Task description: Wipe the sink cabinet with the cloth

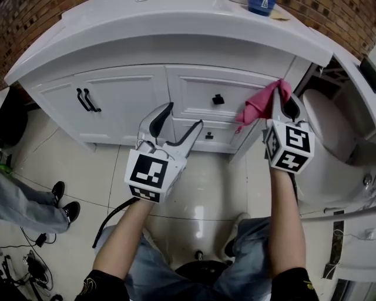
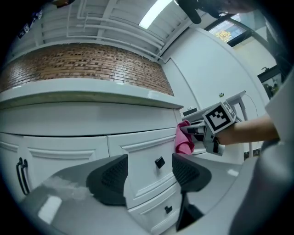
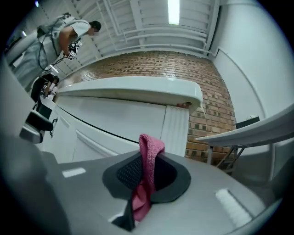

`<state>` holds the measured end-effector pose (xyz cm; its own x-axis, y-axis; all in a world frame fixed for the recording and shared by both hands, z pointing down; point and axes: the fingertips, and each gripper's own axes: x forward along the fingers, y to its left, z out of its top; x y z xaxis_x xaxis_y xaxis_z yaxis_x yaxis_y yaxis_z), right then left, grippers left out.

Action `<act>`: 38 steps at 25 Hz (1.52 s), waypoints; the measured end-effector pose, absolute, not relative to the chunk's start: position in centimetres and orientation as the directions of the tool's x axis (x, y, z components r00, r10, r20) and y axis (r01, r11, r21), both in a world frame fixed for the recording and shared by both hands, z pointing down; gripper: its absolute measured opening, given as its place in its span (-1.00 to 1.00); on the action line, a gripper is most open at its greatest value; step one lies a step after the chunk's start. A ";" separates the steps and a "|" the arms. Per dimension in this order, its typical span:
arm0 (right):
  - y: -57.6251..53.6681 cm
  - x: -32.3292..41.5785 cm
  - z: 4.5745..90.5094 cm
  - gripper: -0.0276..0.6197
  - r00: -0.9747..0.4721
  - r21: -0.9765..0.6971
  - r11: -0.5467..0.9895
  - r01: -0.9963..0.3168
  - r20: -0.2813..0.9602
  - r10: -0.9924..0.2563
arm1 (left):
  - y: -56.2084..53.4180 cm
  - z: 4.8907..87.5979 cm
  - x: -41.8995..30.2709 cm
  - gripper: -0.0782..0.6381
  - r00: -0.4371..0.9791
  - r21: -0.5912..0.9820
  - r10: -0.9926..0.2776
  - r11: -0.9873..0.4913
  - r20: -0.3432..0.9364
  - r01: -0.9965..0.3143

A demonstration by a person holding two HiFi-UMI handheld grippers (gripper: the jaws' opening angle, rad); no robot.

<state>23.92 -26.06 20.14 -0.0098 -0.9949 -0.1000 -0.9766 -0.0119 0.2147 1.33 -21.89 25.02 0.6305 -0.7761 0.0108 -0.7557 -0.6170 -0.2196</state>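
A white sink cabinet (image 1: 141,94) with doors and drawers stands ahead under a white countertop (image 1: 176,26). My right gripper (image 1: 281,101) is shut on a pink cloth (image 1: 258,104), held at the cabinet's upper right corner beside the top drawer (image 1: 226,94). The right gripper view shows the cloth (image 3: 146,179) pinched between the pads, poking above them. My left gripper (image 1: 179,120) hangs open in front of the drawers, holding nothing. In the left gripper view its jaws frame a black drawer knob (image 2: 159,162), with the cloth (image 2: 184,137) and right gripper (image 2: 192,133) at right.
A toilet (image 1: 338,147) stands close to the cabinet's right side. A blue container (image 1: 261,6) sits on the countertop. Another person's legs and shoes (image 1: 59,203) stand at left on the tiled floor (image 1: 200,182), near cables (image 1: 32,261). A brick wall (image 3: 183,64) lies behind.
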 end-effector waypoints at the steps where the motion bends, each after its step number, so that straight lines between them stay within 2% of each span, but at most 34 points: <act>1: -26.0 23.5 20.2 -0.84 -0.026 0.217 0.003 -0.976 -0.101 -0.995 | -21.9 24.9 1.2 0.07 0.627 -0.218 -0.779 -0.612 0.003 -0.760; 5: -26.5 18.2 20.7 -0.84 -0.151 0.205 0.127 -0.971 -0.105 -0.983 | -22.4 24.5 -0.9 0.07 0.584 -0.185 -0.811 -0.572 -0.013 -0.799; 8: -26.9 11.5 20.4 -0.84 -0.343 0.221 0.309 -0.925 -0.141 -0.929 | -22.4 23.7 -2.6 0.07 0.545 -0.182 -0.838 -0.531 -0.033 -0.827; 11: -26.6 4.8 20.3 -0.84 -0.535 0.310 0.475 -0.824 -0.145 -0.833 | -22.0 23.7 -4.0 0.07 0.515 -0.175 -0.856 -0.502 -0.036 -0.847; 14: -26.8 0.0 21.8 -0.84 -0.625 0.337 0.566 -0.753 -0.096 -0.774 | -21.7 23.3 -6.0 0.07 0.488 -0.182 -0.872 -0.474 -0.040 -0.862; 19: -26.8 -4.9 22.8 -0.84 -0.706 0.290 0.662 -0.691 -0.074 -0.704 | -21.8 23.3 -9.1 0.07 0.442 -0.165 -0.896 -0.432 -0.031 -0.887; 23: -27.8 -4.9 23.2 -0.84 -0.675 0.226 0.647 -0.728 -0.071 -0.735 | -21.5 22.8 -9.8 0.07 0.439 -0.167 -0.898 -0.429 -0.031 -0.888; 27: -29.3 0.1 23.2 -0.84 -0.556 0.145 0.544 -0.826 -0.060 -0.829 | -20.8 22.8 -10.0 0.07 0.438 -0.188 -0.899 -0.425 -0.033 -0.886; 33: -28.3 7.5 22.7 -0.84 -0.415 0.325 0.393 -0.860 0.003 -0.910 | -21.2 22.2 -7.6 0.07 0.480 -0.151 -0.875 -0.468 -0.055 -0.871; 38: -27.5 17.5 23.4 -0.84 -0.215 0.429 0.209 -0.879 0.037 -0.976 | -21.3 22.2 -4.4 0.07 0.525 -0.183 -0.849 -0.508 -0.059 -0.842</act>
<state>17.48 -27.46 23.36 -0.2146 -0.9760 0.0367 -0.8789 0.2094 0.4287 -4.44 -21.31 22.15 0.5252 -0.8489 -0.0589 -0.8416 -0.5079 -0.1834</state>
